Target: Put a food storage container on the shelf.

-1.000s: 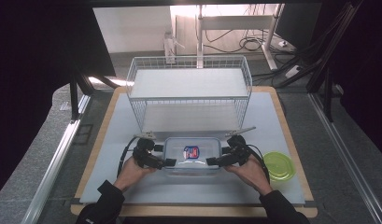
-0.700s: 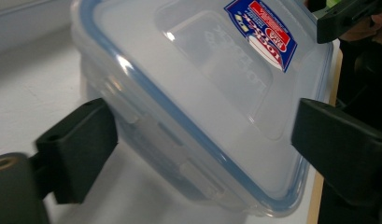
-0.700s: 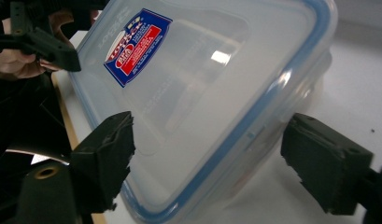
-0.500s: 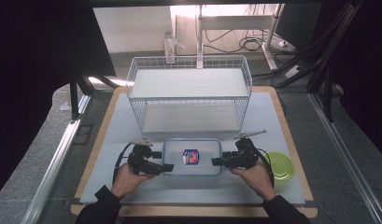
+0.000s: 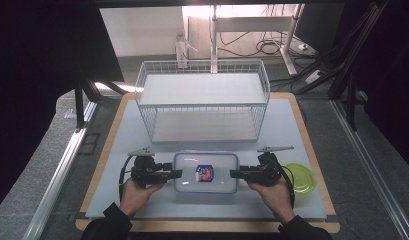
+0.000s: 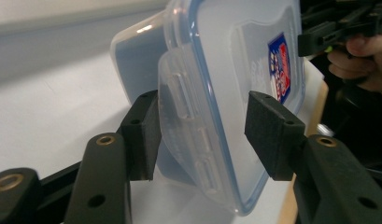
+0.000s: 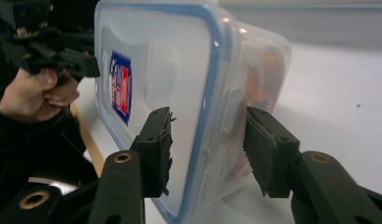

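Note:
A clear plastic food box (image 5: pixel 206 172) with a blue-sealed lid and a red and blue sticker lies at the table's front middle. My left gripper (image 5: pixel 178 173) points in at its left end, my right gripper (image 5: pixel 233 174) at its right end. In the left gripper view my jaws (image 6: pixel 200 135) straddle the lid's latch flap (image 6: pixel 184 107); they have just been closing, and a gap remains at the lid side. The right gripper view has my jaws (image 7: pixel 207 144) around the other end of the box (image 7: pixel 165 60), also just closing, one pad still apart from the lid.
A white wire rack (image 5: pixel 202 100) with two shelves stands behind the box. A green round lid (image 5: pixel 301 177) lies right of my right hand. The grey mat (image 5: pixel 287 130) covers a wood-edged table; the near edge is close behind both hands.
Both grippers have turned to point straight in at the box's short ends, and their jaws have narrowed around the lid's edges. The box rests in about the same spot.

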`<action>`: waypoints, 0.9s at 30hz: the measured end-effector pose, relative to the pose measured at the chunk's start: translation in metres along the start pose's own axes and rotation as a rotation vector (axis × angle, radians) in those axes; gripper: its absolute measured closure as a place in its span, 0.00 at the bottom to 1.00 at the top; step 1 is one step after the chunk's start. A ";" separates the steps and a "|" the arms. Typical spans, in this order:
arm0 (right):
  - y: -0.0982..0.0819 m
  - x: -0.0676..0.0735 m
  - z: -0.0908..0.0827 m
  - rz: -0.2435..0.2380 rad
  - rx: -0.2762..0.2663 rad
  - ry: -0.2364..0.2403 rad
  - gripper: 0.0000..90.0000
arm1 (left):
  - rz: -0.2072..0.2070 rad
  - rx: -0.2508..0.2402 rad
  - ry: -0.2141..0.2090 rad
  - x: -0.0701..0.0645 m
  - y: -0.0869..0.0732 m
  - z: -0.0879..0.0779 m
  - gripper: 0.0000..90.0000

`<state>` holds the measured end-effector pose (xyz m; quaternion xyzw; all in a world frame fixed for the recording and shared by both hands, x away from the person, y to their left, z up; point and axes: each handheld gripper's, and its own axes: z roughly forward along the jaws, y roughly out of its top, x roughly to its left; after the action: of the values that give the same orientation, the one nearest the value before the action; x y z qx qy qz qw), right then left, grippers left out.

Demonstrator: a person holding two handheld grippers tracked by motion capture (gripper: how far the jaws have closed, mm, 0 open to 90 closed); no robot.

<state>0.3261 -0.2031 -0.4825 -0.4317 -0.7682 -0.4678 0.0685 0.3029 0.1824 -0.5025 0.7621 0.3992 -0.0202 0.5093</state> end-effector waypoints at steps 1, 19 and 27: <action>0.000 0.002 0.000 -0.015 -0.004 -0.015 0.60 | 0.005 -0.001 0.005 0.000 0.000 0.000 0.53; 0.024 0.014 -0.013 -0.113 -0.095 -0.028 0.60 | 0.040 -0.084 0.000 -0.004 0.027 -0.015 0.56; 0.049 0.019 -0.023 -0.144 -0.130 -0.031 0.59 | 0.069 -0.104 0.013 -0.007 0.054 -0.023 0.56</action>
<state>0.3434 -0.1998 -0.4276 -0.3859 -0.7664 -0.5135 -0.0054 0.3231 0.1877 -0.4471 0.7482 0.3765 0.0232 0.5458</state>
